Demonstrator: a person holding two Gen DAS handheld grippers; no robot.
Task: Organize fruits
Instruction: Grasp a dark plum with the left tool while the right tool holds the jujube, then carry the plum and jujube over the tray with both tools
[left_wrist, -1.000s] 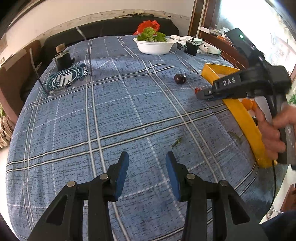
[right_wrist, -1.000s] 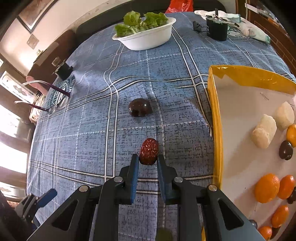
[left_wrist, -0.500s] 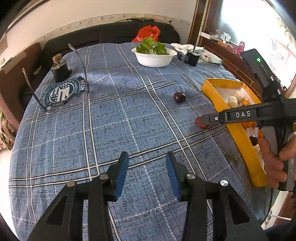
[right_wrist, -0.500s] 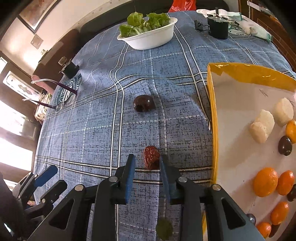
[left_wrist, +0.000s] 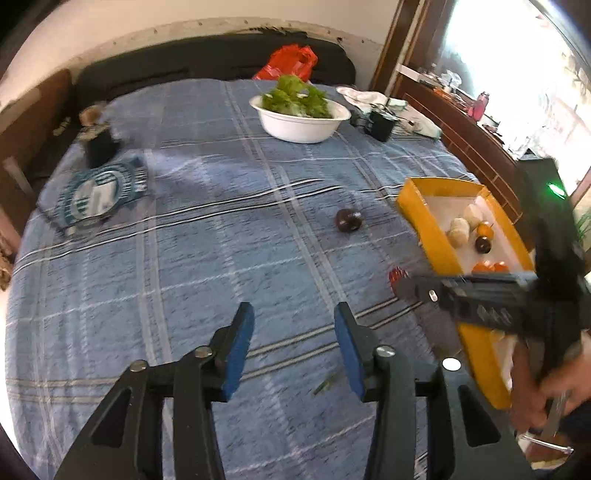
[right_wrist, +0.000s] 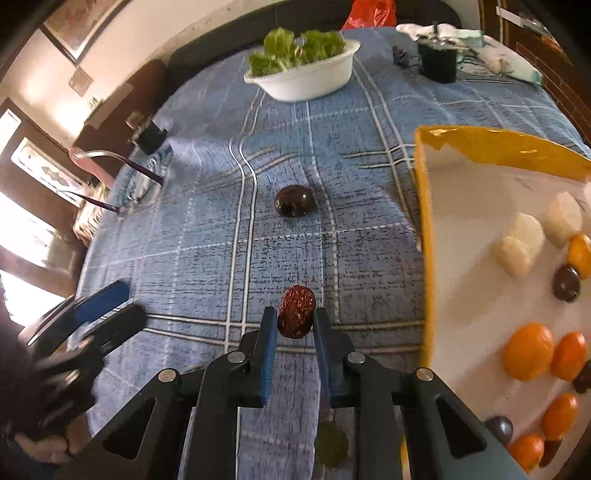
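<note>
A wrinkled red date sits between the blue pads of my right gripper, which is shut on it just above the blue plaid cloth. A dark plum lies alone on the cloth farther off. On the right is the yellow tray with oranges, white pieces and dark fruits. My left gripper hovers over bare cloth, its jaws opening with nothing between them. From the left wrist view, the right gripper holds the date beside the tray, with the plum beyond.
A white bowl of greens stands at the far side, a black box and a white cloth to its right. A round-logo pouch and a small black bottle lie far left. A green scrap lies near my left gripper.
The right gripper let the date down on the cloth, its jaws apart, then shut on it again. The left gripper has drifted over the cloth and its jaws have widened.
</note>
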